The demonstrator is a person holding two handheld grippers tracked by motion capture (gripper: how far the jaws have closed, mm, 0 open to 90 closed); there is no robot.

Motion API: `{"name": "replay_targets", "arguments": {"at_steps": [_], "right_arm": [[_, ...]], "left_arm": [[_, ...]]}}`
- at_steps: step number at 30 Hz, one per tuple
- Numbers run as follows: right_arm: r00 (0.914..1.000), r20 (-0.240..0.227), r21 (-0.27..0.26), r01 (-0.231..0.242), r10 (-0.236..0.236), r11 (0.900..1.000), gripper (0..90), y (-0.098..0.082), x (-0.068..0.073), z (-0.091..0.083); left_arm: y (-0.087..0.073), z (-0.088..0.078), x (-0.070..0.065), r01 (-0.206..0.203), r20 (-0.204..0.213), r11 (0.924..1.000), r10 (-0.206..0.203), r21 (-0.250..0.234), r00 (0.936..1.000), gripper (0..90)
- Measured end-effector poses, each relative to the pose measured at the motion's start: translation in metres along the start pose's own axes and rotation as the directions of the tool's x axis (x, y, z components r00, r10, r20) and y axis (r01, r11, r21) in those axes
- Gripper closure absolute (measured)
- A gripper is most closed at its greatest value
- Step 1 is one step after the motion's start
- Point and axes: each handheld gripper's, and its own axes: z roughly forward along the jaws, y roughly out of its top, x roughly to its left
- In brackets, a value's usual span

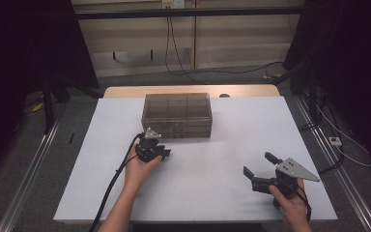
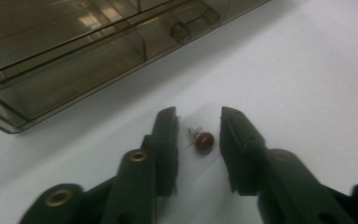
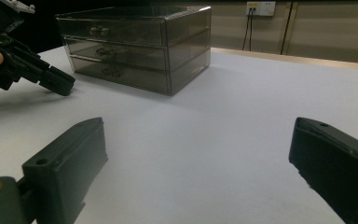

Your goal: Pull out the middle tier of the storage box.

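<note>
Small red-brown bead, apparently in a clear wrapper, is being straddled by the left gripper on the white table: jaws partly apart, pads not seen pressing it. Smoky drawer box is sitting just beyond the jaw tips. Right gripper is being held wide apart, nothing between.

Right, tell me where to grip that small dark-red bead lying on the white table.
Grip the small dark-red bead across its round body, coming from above with the left tool; it lies flat on the white table, a thin clear stem projecting.
</note>
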Motion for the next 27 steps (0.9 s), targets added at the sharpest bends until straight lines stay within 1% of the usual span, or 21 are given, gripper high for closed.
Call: {"name": "replay_targets", "arguments": {"at_steps": [2, 4, 6, 9, 10, 11, 13, 14, 17, 20, 21, 23, 25, 26, 27], "right_arm": [[1.0, 0.0, 0.001, 0.0, 0.0, 1.0, 3.7, 0.0, 0.0, 0.0], [1.0, 0.001, 0.0, 0.001, -0.001, 1.0, 3.8, 0.0, 0.0, 0.0], [1.0, 0.002, -0.001, 0.003, -0.003, 1.0, 3.8, 0.0, 0.0, 0.0], [1.0, 0.003, -0.003, 0.003, -0.003, 1.0, 3.8, 0.0, 0.0, 0.0], [1.0, 0.003, -0.003, 0.002, -0.002, 1.0, 3.8, 0.0, 0.0, 0.0], [1.0, 0.003, -0.003, 0.001, -0.001, 1.0, 3.8, 0.0, 0.0, 0.0], [1.0, 0.003, -0.004, 0.002, -0.002, 1.0, 3.8, 0.0, 0.0, 0.0], [1.0, 0.004, -0.004, 0.003, -0.003, 1.0, 3.8, 0.0, -0.001, -0.001], [1.0, 0.004, -0.004, 0.004, -0.004, 1.0, 3.8, 0.0, -0.001, -0.001], [1.0, 0.004, -0.003, 0.005, -0.004, 1.0, 3.8, 0.0, -0.001, -0.001], [1.0, 0.004, -0.003, 0.003, -0.003, 1.0, 3.8, 0.0, -0.001, -0.001], [1.0, 0.004, -0.003, 0.003, -0.003, 1.0, 3.8, 0.0, 0.0, -0.001], [1.0, 0.005, -0.004, 0.004, -0.004, 1.0, 3.8, 0.0, 0.0, -0.001], [1.0, 0.006, -0.005, 0.005, -0.005, 1.0, 3.8, 0.001, 0.0, -0.001], [0.9999, 0.007, -0.006, 0.007, -0.007, 1.0, 3.8, 0.001, 0.0, -0.001]], "left_arm": [[0.001, 0.002, -0.002, -0.011, 0.002, 0.9999, 0.011, -0.001, 0.9999, 74.4], [0.001, 0.002, -0.002, -0.006, 0.0, 1.0, 0.006, -0.001, 1.0, 78.7], [0.0, 0.001, -0.003, -0.003, 0.004, 1.0, 0.003, 0.002, 1.0, 79.3], [0.0, 0.0, -0.002, -0.005, 0.029, 1.0, 0.005, 0.008, 0.9996, 79.7], [0.0, 0.0, -0.002, -0.002, 0.027, 1.0, 0.002, 0.004, 0.9996, 79.7], [0.0, 0.0, -0.001, 0.0, 0.037, 1.0, 0.0, 0.004, 0.9993, 79.7], [0.0, -0.002, 0.0, 0.004, 0.03, 1.0, -0.004, 0.004, 0.9995, 79.8], [0.0, -0.003, 0.001, 0.006, 0.04, 1.0, -0.006, 0.0, 0.9992, 79.8], [0.001, -0.01, 0.004, 0.003, 0.05, 1.0, -0.003, -0.009, 0.9988, 79.8], [0.001, -0.018, 0.009, 0.002, 0.059, 1.0, -0.002, -0.003, 0.9983, 79.8], [0.0, -0.02, 0.012, 0.003, 0.063, 1.0, -0.003, -0.006, 0.998, 79.8], [-0.002, -0.026, 0.016, 0.006, 0.052, 1.0, -0.006, -0.007, 0.9987, 79.8], [-0.005, -0.034, 0.022, 0.01, 0.063, 0.9999, -0.009, -0.01, 0.998, 79.7], [-0.007, -0.038, 0.025, 0.011, 0.057, 0.9999, -0.01, -0.013, 0.9983, 79.8], [-0.008, -0.041, 0.028, 0.014, 0.059, 0.9998, -0.013, -0.013, 0.9981, 79.7]]}}
